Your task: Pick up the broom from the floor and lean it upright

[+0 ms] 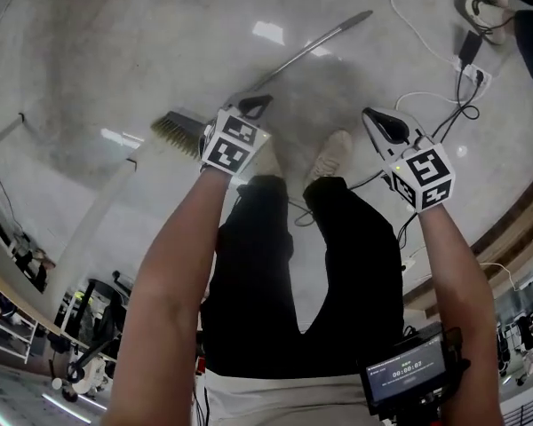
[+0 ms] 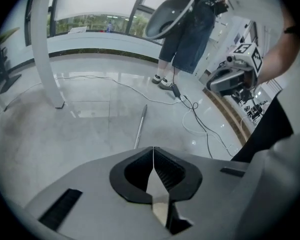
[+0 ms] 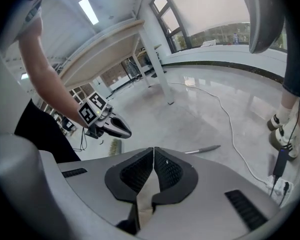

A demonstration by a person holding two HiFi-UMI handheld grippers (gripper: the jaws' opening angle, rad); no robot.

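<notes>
The broom lies flat on the pale floor ahead of my feet. Its straw-coloured bristle head (image 1: 176, 133) is at the left, and the thin grey handle (image 1: 315, 47) runs up and right from it. My left gripper (image 1: 254, 105) hangs shut above the lower part of the handle, near the bristles, holding nothing. My right gripper (image 1: 382, 122) is shut and empty too, off to the right of the broom. The left gripper view shows shut jaws (image 2: 153, 150) with the handle (image 2: 140, 126) beyond. Past the shut jaws (image 3: 153, 150) in the right gripper view lie the handle (image 3: 202, 149) and bristles (image 3: 115, 146).
White and black cables (image 1: 426, 43) run to a power strip (image 1: 471, 50) at the far right. Another person's shoes (image 2: 162, 82) stand by it. A white post (image 2: 45, 59) rises at the left. My own shoe (image 1: 330, 153) is just below the broom.
</notes>
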